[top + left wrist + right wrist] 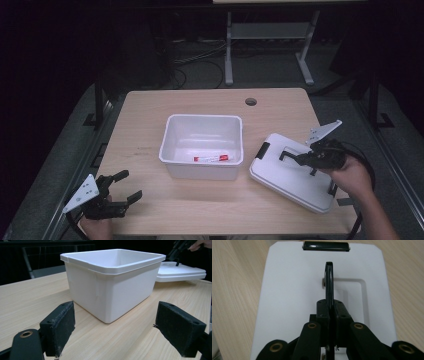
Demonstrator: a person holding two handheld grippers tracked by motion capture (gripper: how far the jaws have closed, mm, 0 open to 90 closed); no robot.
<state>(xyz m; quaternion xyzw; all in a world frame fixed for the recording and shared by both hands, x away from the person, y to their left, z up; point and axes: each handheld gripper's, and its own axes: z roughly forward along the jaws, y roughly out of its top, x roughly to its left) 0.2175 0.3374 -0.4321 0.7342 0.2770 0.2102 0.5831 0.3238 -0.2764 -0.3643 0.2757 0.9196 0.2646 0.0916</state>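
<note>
The wooden table [150, 200] carried everything, and the white bin [202, 145] stood open near its middle, seen from the high view. A small red-and-white tube [212, 159] lay flat on the bin's floor, close to the wall nearest me. To the right of the bin, just apart from it, the white lid [280, 170] rested on the tabletop at an angle, with a black latch [326, 245] on its far edge in the right gripper view.

My right gripper [302, 159] was over the lid, its jaws clenched on the lid's black handle [329, 280], which stood upright between them above the recessed panel. My hand [350, 175] held that gripper above the lid's near right part.

My left gripper [122, 192] sat at the table's near left corner, well apart from the bin, its jaws spread wide with nothing between them. In the left gripper view it pointed at a corner of the bin, low over the wood.
</note>
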